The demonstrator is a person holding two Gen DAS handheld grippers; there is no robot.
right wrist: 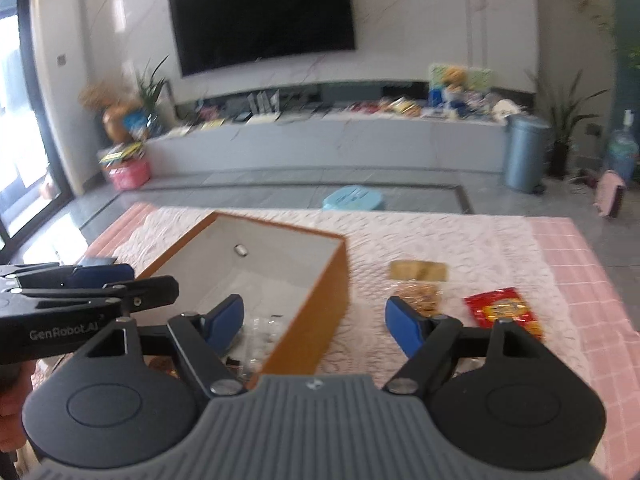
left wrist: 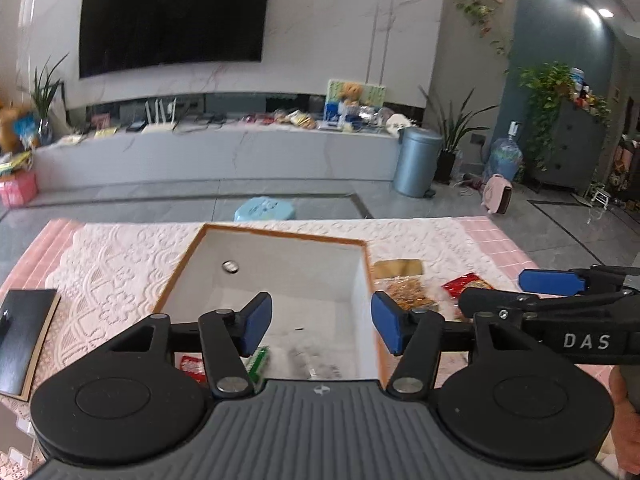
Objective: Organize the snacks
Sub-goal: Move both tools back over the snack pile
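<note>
An orange box [left wrist: 280, 236] with a white inside stands open on the table. Small snack packets lie at its bottom: a red one [left wrist: 192, 366], a green one [left wrist: 258, 362] and clear ones [left wrist: 316, 364]. My left gripper [left wrist: 322, 322] hangs over the box, open and empty. To the right of the box lie a clear bag of golden snacks [right wrist: 418, 288] and a red packet [right wrist: 502, 310]. My right gripper [right wrist: 314, 322] is open and empty, straddling the box's orange right wall [right wrist: 320, 280]. Each gripper shows sideways in the other's view.
A pink lace cloth [left wrist: 120, 264] covers the table. A black flat item [left wrist: 24, 332] lies near the table's left edge. On the floor beyond the far edge stand a blue stool [left wrist: 264, 208] and a blue bin [left wrist: 416, 160]. A hand [left wrist: 626, 420] shows at the right.
</note>
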